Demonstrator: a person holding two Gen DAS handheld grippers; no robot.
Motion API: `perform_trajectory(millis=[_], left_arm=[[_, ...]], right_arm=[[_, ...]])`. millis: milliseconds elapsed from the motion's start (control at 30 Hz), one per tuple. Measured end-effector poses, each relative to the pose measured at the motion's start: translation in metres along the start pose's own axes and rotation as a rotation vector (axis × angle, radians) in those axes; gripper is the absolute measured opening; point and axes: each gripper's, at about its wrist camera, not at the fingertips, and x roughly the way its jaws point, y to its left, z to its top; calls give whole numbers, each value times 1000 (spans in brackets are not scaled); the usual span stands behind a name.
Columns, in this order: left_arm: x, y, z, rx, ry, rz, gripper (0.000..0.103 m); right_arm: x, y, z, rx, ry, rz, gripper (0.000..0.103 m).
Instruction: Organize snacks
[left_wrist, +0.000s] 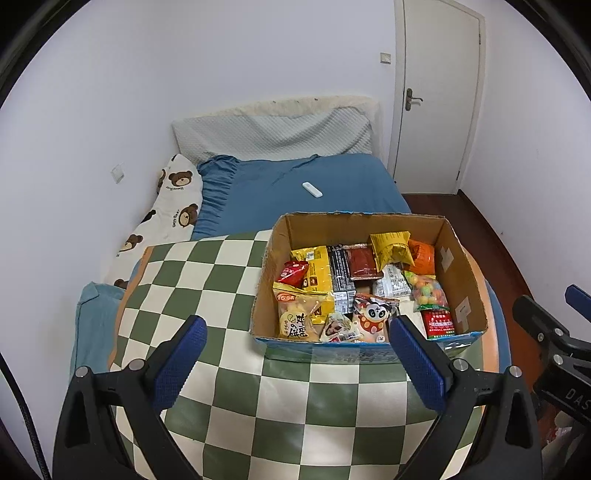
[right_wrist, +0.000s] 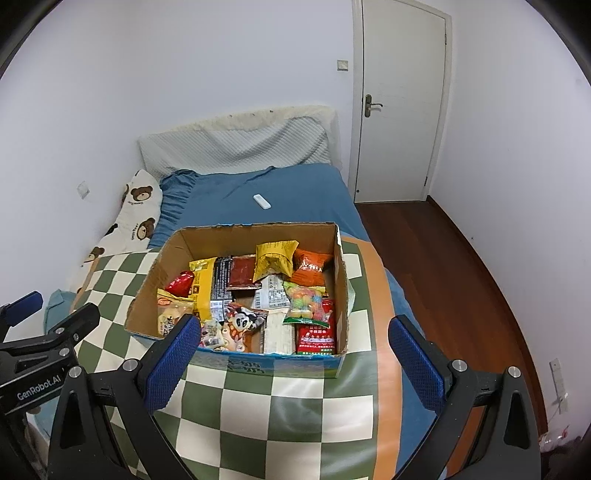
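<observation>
A dozen or so snack packets (left_wrist: 354, 295) lie packed in the open cardboard box (left_wrist: 460, 258), which stands on the green-and-cream checkered mat (left_wrist: 229, 369) spread over the blue bed (left_wrist: 295, 184). From where I stand nothing lies loose on the mat or the sheet, so the snacks are gathered in one place; that would suit a tidying just finished as well as a box waiting to be sorted out, and the scene does not tell me which. Both tools hang back on the near side of the box: the left gripper (left_wrist: 295, 365) and the right gripper (right_wrist: 293, 363) each with jaws spread wide and nothing between the blue pads. If a packet is to be handled, I would judge the upright yellow bag (right_wrist: 275, 258) at the far side or the candy pouch (right_wrist: 306, 301) on top the easiest to pinch, taken by a crimped edge so the contents are not crushed, and lifted straight up clear of the box walls. The glossy wrappers look slippery. A white remote (left_wrist: 312, 189) lies farther up the bed, well apart.
</observation>
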Motion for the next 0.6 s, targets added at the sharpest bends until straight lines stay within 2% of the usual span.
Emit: perform_trajectory(millis=[600], left_arm=[[6, -1, 2, -3, 11, -18, 101]], right_arm=[[9, 3, -1, -3, 13, -3, 103]])
